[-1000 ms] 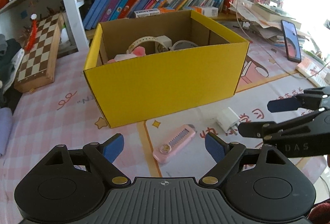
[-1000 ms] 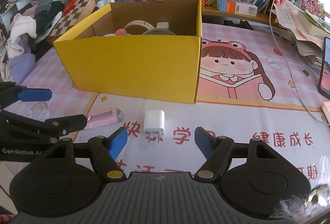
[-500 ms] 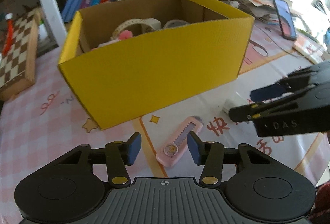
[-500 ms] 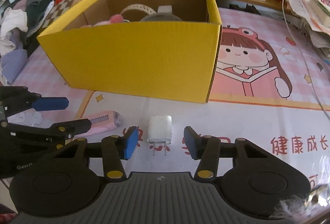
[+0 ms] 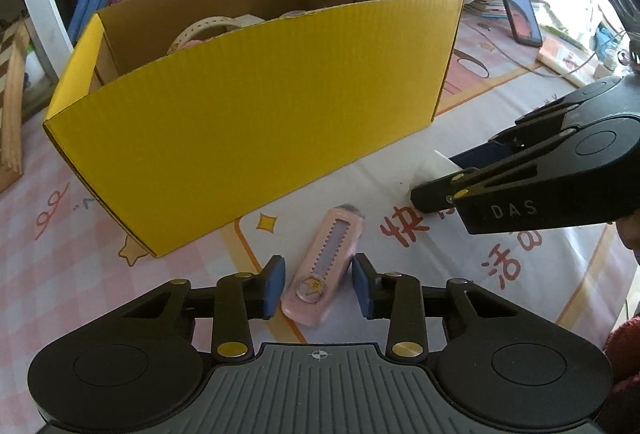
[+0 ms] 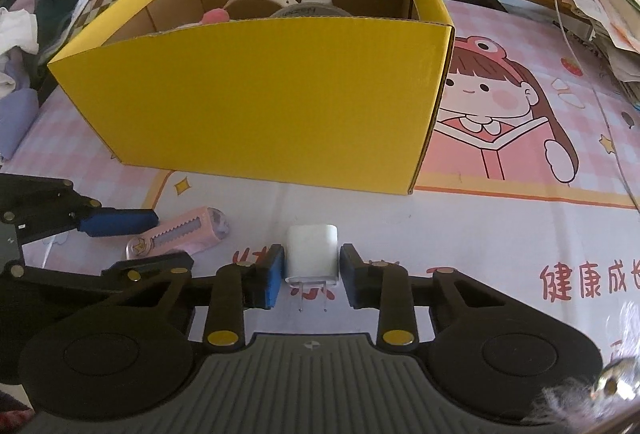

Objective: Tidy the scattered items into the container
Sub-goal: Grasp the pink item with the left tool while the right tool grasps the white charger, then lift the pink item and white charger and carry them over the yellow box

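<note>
Before yellow box (image 6: pixel 256 106), our L gripper (image 5: pixel 319 285) straddles pink cutter (image 5: pixel 322 266), R gripper (image 6: pixel 311 276) straddles white charger (image 6: pixel 312 254); both part-open, pads not yet touching.

Each claw (image 5: pixel 319 286) (image 6: pixel 312 276) is matte black with a ribbed grey centre plate, round side discs, brass-coloured pivot screws, blue finger pads (image 5: pixel 275 284) and white "DAS" lettering on its side.
</note>
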`<state>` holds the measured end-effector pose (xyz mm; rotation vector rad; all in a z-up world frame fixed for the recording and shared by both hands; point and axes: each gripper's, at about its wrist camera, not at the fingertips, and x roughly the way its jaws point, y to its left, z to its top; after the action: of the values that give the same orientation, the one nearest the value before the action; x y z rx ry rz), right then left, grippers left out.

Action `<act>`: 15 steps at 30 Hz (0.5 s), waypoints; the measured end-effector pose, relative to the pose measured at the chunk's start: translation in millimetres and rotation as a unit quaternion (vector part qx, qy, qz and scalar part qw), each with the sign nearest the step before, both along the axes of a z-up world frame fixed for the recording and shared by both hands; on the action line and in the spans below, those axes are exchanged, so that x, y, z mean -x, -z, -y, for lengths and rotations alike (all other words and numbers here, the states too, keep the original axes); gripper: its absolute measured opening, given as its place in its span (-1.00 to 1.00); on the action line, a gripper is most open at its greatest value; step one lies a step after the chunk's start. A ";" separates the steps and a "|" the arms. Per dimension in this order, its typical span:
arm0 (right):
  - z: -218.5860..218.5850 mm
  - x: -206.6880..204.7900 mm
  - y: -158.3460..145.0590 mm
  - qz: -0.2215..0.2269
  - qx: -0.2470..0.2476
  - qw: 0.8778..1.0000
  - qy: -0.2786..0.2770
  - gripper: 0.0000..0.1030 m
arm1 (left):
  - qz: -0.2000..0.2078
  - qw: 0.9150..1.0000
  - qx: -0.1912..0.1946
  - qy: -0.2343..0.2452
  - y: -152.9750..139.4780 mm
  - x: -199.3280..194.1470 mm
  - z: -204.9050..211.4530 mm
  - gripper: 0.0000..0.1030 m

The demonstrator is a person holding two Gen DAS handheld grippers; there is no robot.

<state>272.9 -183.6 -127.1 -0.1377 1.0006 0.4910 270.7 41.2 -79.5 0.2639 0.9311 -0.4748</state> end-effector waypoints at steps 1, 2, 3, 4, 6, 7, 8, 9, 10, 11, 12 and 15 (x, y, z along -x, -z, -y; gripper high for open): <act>-0.8 0.4 -0.1 0.001 0.002 1.000 -0.001 -0.48 | 0.001 1.000 0.000 0.002 0.0 0.3 0.0 -0.44; -1.6 0.8 -0.1 0.002 0.004 1.000 -0.003 -0.50 | 0.000 1.000 0.001 0.003 -0.3 0.7 -0.7 -0.52; -2.2 1.3 -0.3 0.002 0.004 1.000 -0.005 -0.50 | -0.001 1.000 0.002 0.004 -0.9 1.1 -1.7 -0.56; -2.5 1.9 -0.5 0.000 0.001 1.000 -0.007 -0.50 | -0.001 1.000 0.005 0.002 -2.3 1.6 -3.0 -0.56; -1.9 3.8 -3.7 0.004 -0.006 1.000 -0.010 -0.50 | 0.000 1.000 0.010 -0.003 -5.7 2.7 -5.8 -0.56; -1.3 4.9 -5.8 0.007 -0.009 1.000 -0.011 -0.50 | 0.001 1.000 0.013 -0.006 -7.4 3.2 -7.2 -0.56; -0.4 5.9 -8.8 0.011 -0.014 1.000 -0.011 -0.50 | 0.007 1.000 0.013 -0.008 -10.9 4.6 -7.9 -0.56; 1.0 6.6 -12.9 0.017 -0.019 1.000 -0.011 -0.50 | 0.018 1.000 0.014 -0.010 -16.4 6.5 -9.0 -0.56; 2.7 7.3 -17.0 0.022 -0.024 0.999 -0.010 -0.51 | 0.026 0.999 0.016 -0.012 -21.0 8.0 -10.0 -0.56; 4.4 7.8 -20.9 0.026 -0.029 0.999 -0.010 -0.51 | 0.036 0.999 0.020 -0.014 -26.8 9.6 -11.1 -0.56; 6.0 8.1 -24.7 0.026 -0.034 0.999 -0.009 -0.51 | 0.044 0.999 0.025 -0.015 -32.3 11.1 -11.8 -0.56; 9.7 10.2 -36.1 0.028 -0.049 0.998 -0.010 -0.51 | 0.066 0.997 0.044 -0.014 -48.1 17.1 -10.8 -0.56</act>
<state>262.7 -193.3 -91.0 -0.0734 0.9187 0.5500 253.5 51.9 -31.4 0.2001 0.7821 -0.4649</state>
